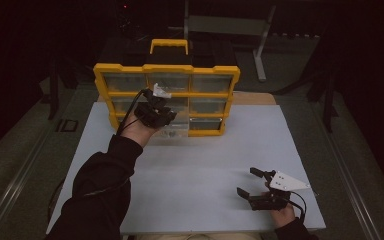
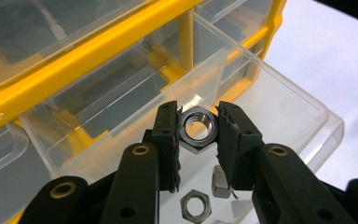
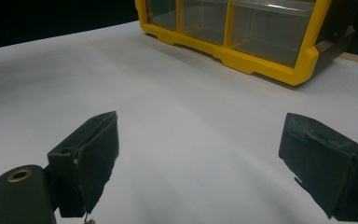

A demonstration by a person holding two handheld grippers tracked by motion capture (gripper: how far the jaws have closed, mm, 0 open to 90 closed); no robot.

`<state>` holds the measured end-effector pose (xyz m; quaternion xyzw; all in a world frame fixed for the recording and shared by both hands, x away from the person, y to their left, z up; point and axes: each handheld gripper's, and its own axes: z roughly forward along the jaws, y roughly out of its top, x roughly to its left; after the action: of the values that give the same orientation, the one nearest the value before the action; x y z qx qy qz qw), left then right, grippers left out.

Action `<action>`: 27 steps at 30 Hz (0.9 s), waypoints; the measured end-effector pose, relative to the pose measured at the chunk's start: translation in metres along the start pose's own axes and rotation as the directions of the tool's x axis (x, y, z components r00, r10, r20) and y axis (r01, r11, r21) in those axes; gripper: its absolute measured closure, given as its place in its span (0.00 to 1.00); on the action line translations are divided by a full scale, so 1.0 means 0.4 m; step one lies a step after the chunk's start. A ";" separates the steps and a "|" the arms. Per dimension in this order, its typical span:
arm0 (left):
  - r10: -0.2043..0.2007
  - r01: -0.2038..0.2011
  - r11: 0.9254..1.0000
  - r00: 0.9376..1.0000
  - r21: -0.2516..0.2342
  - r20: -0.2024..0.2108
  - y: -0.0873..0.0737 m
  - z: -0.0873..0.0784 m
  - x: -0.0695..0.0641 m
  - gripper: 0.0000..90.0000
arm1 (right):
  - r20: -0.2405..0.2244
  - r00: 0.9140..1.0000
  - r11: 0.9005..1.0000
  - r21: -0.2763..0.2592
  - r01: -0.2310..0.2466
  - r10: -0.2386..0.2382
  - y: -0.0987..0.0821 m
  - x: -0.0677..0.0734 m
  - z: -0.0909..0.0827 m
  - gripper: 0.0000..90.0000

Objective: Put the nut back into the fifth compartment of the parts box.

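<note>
A yellow organiser (image 1: 166, 71) with clear drawers stands upright at the back of the white table (image 1: 195, 165). One clear drawer (image 2: 279, 100) in its bottom row is pulled out. My left gripper (image 2: 196, 130) hangs over that drawer, shut on a steel hex nut (image 2: 196, 127). Two more nuts (image 2: 196, 206) lie on the drawer's floor below it. In the high view the left gripper (image 1: 156, 111) sits in front of the organiser's lower rows. My right gripper (image 1: 247, 182) rests near the table's front right, jaws wide open with nothing between them (image 3: 200, 158).
The organiser (image 3: 242, 35) has a yellow carry handle (image 1: 169, 45) on top. A metal stand (image 1: 230, 25) and dark floor lie behind the table. Bare white tabletop stretches between the two grippers.
</note>
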<state>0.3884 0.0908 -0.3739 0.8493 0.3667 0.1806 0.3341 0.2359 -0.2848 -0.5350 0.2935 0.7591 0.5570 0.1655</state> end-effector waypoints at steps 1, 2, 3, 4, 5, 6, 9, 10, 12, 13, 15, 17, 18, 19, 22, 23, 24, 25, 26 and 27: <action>0.005 -0.005 1.000 1.000 0.009 -0.001 0.001 0.002 -0.001 0.76 | 0.000 1.000 1.000 0.001 -0.002 0.002 0.000 0.000 0.000 0.14; 0.009 -0.009 1.000 1.000 0.018 -0.003 0.003 0.004 -0.001 0.76 | 0.000 1.000 1.000 0.003 -0.001 0.001 0.000 0.000 0.000 0.14; 0.013 -0.012 1.000 1.000 0.023 -0.008 0.004 0.007 -0.002 0.76 | 0.001 1.000 1.000 0.003 -0.001 0.001 0.000 0.000 0.000 0.14; 0.013 -0.013 1.000 1.000 0.029 -0.008 0.005 0.010 -0.002 0.76 | 0.000 1.000 1.000 0.003 -0.001 0.001 0.000 0.000 0.000 0.14; 0.012 -0.011 0.999 1.000 0.030 -0.008 0.005 0.011 -0.001 0.76 | 0.001 1.000 1.000 0.003 -0.001 0.001 0.000 0.000 0.000 0.14; 0.011 -0.010 1.000 1.000 0.030 -0.009 0.005 0.013 -0.001 0.76 | 0.001 1.000 1.000 0.003 -0.002 0.002 0.000 0.000 0.000 0.14; 0.018 -0.017 0.999 1.000 0.031 -0.012 0.004 0.016 -0.003 0.76 | 0.001 1.000 1.000 0.002 -0.005 0.005 0.000 -0.001 -0.001 0.14; 0.014 -0.014 0.999 1.000 0.030 -0.009 0.005 0.016 -0.003 0.76 | 0.001 1.000 1.000 0.002 -0.005 0.005 0.000 -0.001 -0.001 0.14; 0.004 -0.004 1.000 1.000 0.011 -0.005 0.005 0.014 -0.002 0.74 | 0.000 1.000 1.000 0.002 -0.006 0.006 0.000 -0.002 -0.001 0.14; 0.003 -0.003 1.000 1.000 0.002 0.000 0.005 0.011 0.000 0.70 | 0.000 1.000 1.000 0.002 -0.006 0.006 0.000 -0.002 -0.001 0.14; -0.003 0.003 1.000 1.000 -0.004 -0.008 0.007 0.006 0.001 0.67 | 0.000 1.000 1.000 0.002 -0.005 0.005 0.000 -0.002 -0.001 0.14; -0.011 0.011 1.000 1.000 -0.019 -0.010 0.008 -0.003 0.002 0.63 | -0.001 1.000 1.000 0.002 -0.006 0.006 0.000 -0.002 -0.001 0.14; -0.016 0.016 0.999 1.000 -0.028 -0.007 0.009 -0.009 0.003 0.62 | -0.001 1.000 1.000 0.003 -0.005 0.005 0.000 -0.002 -0.001 0.14; -0.023 0.023 0.999 1.000 -0.040 -0.001 0.009 -0.014 0.004 0.59 | -0.001 1.000 1.000 0.003 -0.005 0.005 0.000 -0.002 0.000 0.14; -0.028 0.028 0.998 1.000 -0.063 0.015 0.008 -0.031 0.005 0.54 | 0.000 1.000 1.000 0.005 -0.005 0.005 0.000 -0.002 0.000 0.14; -0.032 0.033 0.997 0.999 -0.068 0.016 0.008 -0.036 0.005 0.53 | -0.001 1.000 1.000 0.005 -0.005 0.005 0.000 -0.002 0.000 0.13; -0.033 0.034 0.997 0.999 -0.073 0.016 0.007 -0.041 0.006 0.51 | -0.001 1.000 1.000 0.005 -0.004 0.004 0.000 -0.001 0.000 0.14; -0.036 0.038 0.996 0.999 -0.082 0.027 0.005 -0.046 0.007 0.48 | -0.001 1.000 1.000 0.004 -0.005 0.005 0.000 -0.001 0.000 0.14; -0.043 0.046 0.995 0.999 -0.087 0.027 0.003 -0.051 0.008 0.46 | 0.000 1.000 1.000 0.004 -0.006 0.006 0.000 -0.001 0.000 0.13; -0.047 0.050 0.994 0.999 -0.095 0.028 0.001 -0.056 0.010 0.43 | 0.000 1.000 1.000 0.004 -0.005 0.005 0.000 -0.001 -0.001 0.14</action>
<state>0.3787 0.1033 -0.3576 0.8253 0.3737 0.1791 0.3835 0.2362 -0.2853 -0.5349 0.2959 0.7594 0.5558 0.1636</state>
